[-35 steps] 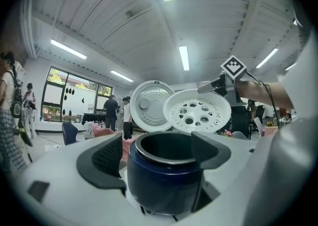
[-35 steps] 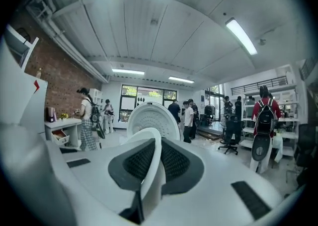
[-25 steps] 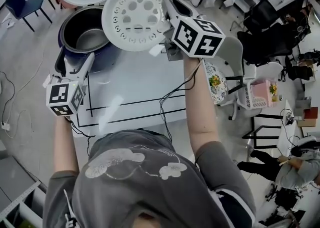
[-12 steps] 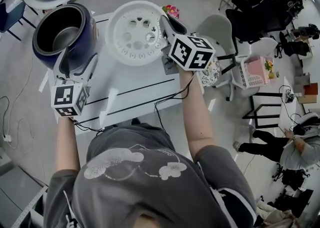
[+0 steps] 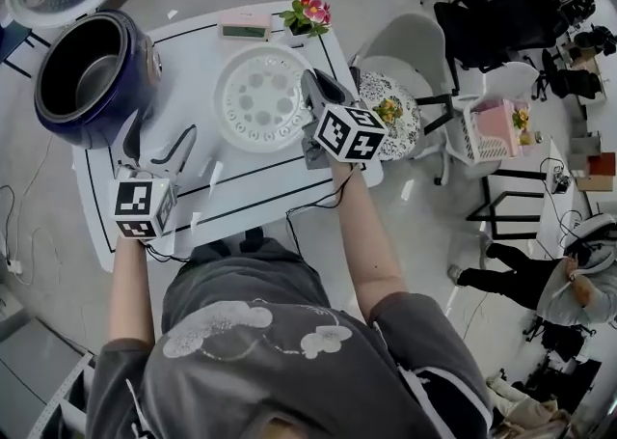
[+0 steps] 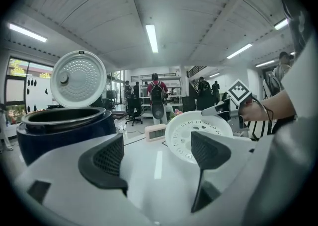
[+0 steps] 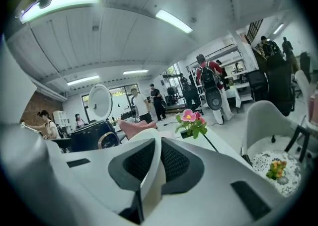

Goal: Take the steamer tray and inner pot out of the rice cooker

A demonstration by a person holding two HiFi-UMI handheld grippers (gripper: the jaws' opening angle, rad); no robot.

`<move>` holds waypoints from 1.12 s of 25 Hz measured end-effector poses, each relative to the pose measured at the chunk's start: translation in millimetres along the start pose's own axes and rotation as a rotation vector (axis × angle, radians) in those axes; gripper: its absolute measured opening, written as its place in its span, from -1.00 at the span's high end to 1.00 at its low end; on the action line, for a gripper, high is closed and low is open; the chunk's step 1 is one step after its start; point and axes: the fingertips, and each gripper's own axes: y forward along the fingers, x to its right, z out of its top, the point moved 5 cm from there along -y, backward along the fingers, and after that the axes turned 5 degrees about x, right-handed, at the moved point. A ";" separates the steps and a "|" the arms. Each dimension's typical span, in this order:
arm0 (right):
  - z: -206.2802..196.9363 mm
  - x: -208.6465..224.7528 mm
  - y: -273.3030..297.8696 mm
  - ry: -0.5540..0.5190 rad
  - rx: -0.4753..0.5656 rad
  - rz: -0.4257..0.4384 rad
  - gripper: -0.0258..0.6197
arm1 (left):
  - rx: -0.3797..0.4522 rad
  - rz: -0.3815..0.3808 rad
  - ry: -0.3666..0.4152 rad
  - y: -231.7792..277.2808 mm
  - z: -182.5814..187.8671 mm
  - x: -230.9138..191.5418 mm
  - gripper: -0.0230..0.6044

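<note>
Steamer tray (image 5: 262, 99): round white plastic, w/ holes.

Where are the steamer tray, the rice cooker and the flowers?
steamer tray (image 5: 258, 99), head view, its perforated middle.
rice cooker (image 5: 140, 59), head view, its blue outer wall.
flowers (image 5: 310, 13), head view, the pink blooms.

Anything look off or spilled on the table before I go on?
Nothing spilled or damaged. The tray is clamped by its rim in the right tool, above the table, seemingly tilted. The cooker stands open, pot inside; the left tool is open, empty.
</note>
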 end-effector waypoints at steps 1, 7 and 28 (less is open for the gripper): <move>-7.8 7.7 1.0 0.023 -0.008 -0.008 0.76 | -0.009 -0.002 0.002 3.2 -2.2 3.0 -0.44; -37.3 44.4 8.2 0.132 -0.037 -0.042 0.76 | -0.042 -0.004 0.011 16.2 -13.2 17.8 -0.44; -91.8 95.5 15.1 -0.177 -0.242 -0.170 0.72 | -0.094 0.049 0.005 7.2 -33.8 53.3 -0.44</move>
